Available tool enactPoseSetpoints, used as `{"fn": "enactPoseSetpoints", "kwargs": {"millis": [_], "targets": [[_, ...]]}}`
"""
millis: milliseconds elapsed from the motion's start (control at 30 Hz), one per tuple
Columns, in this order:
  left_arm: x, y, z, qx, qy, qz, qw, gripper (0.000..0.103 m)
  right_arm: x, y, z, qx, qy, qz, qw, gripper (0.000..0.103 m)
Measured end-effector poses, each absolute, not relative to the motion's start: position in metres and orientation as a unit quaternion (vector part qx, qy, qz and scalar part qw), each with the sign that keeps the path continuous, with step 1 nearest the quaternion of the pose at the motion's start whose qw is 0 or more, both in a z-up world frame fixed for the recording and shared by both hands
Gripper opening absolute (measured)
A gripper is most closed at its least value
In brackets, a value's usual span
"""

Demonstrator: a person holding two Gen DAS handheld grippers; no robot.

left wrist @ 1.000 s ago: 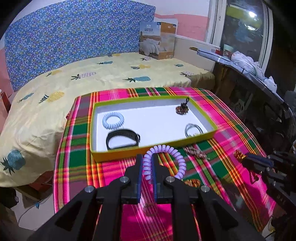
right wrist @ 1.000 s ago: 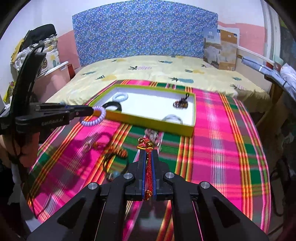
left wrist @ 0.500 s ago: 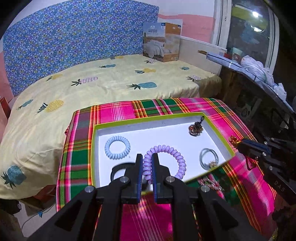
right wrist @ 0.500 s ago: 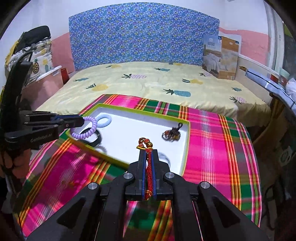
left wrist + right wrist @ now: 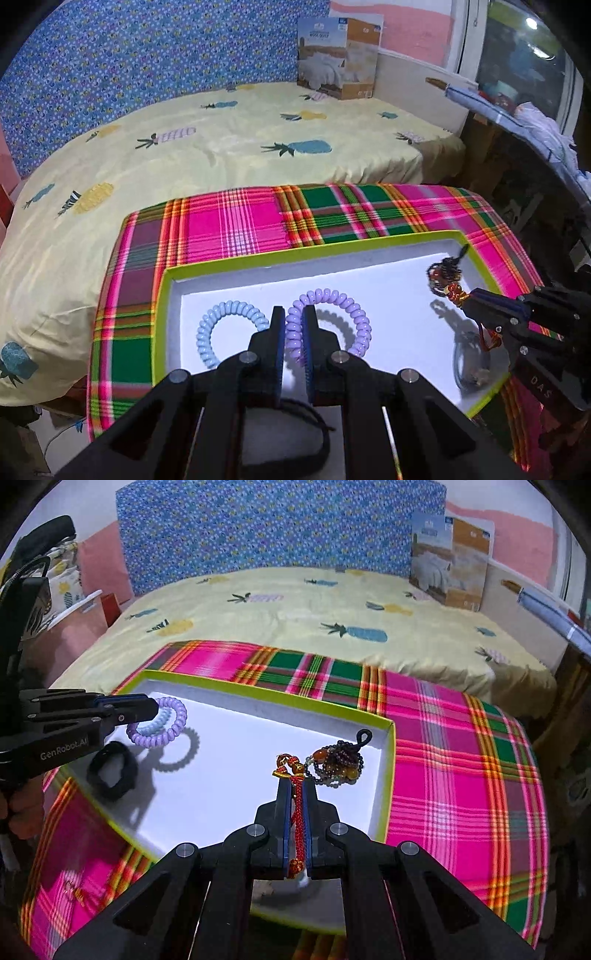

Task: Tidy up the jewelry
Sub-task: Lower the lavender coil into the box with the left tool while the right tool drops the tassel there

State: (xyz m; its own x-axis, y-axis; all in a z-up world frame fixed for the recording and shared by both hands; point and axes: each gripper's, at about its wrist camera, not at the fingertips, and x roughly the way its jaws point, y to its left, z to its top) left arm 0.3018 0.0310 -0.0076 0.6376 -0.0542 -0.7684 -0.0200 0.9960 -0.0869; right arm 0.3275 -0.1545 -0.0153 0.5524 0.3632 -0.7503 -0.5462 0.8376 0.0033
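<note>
A white tray with a lime-green rim (image 5: 229, 262) (image 5: 273, 698) sits on a pink and green plaid cloth. My left gripper (image 5: 294, 314) (image 5: 153, 710) is shut on a purple spiral hair tie (image 5: 345, 304) (image 5: 162, 734) and holds it over the tray's left part, beside a pale blue spiral tie (image 5: 221, 325). My right gripper (image 5: 298, 786) (image 5: 467, 301) is shut on a red braided cord bracelet (image 5: 298, 812) over the tray's right part, just short of a dark beaded bracelet (image 5: 340, 764) (image 5: 443, 271).
A black band (image 5: 112, 771) lies in the tray's near left and a clear ring (image 5: 467, 365) at its near right. The plaid cloth (image 5: 461, 775) covers a table in front of a yellow pineapple-print bed (image 5: 221, 140). A small trinket (image 5: 74, 891) lies on the cloth.
Both grippers moved forward from over the cloth to above the tray, each still holding its piece. The purple tie now hangs beside the blue one, and the red cord nears the beaded bracelet.
</note>
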Motion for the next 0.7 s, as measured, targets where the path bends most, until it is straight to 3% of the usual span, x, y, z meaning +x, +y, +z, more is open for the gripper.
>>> {"fn": "enactPoseSetpoints", "kwargs": {"millis": [333, 467, 700], "targets": [[0.318, 0.026, -0.025, -0.041, 0.455, -0.003, 0.890, 0.010, 0.340, -0.154, -0.029, -0.112, 0.419, 0.258, 0.863, 0.005], [0.317, 0.028, -0.025, -0.052, 0.455, -0.008, 0.889, 0.011, 0.343, -0.156, -0.030, -0.104, 0.426, 0.257, 0.861, 0.017], [0.305, 0.027, -0.013, -0.048, 0.440, -0.010, 0.897, 0.011, 0.335, -0.162, -0.021, -0.097, 0.419, 0.255, 0.866, 0.017]]}}
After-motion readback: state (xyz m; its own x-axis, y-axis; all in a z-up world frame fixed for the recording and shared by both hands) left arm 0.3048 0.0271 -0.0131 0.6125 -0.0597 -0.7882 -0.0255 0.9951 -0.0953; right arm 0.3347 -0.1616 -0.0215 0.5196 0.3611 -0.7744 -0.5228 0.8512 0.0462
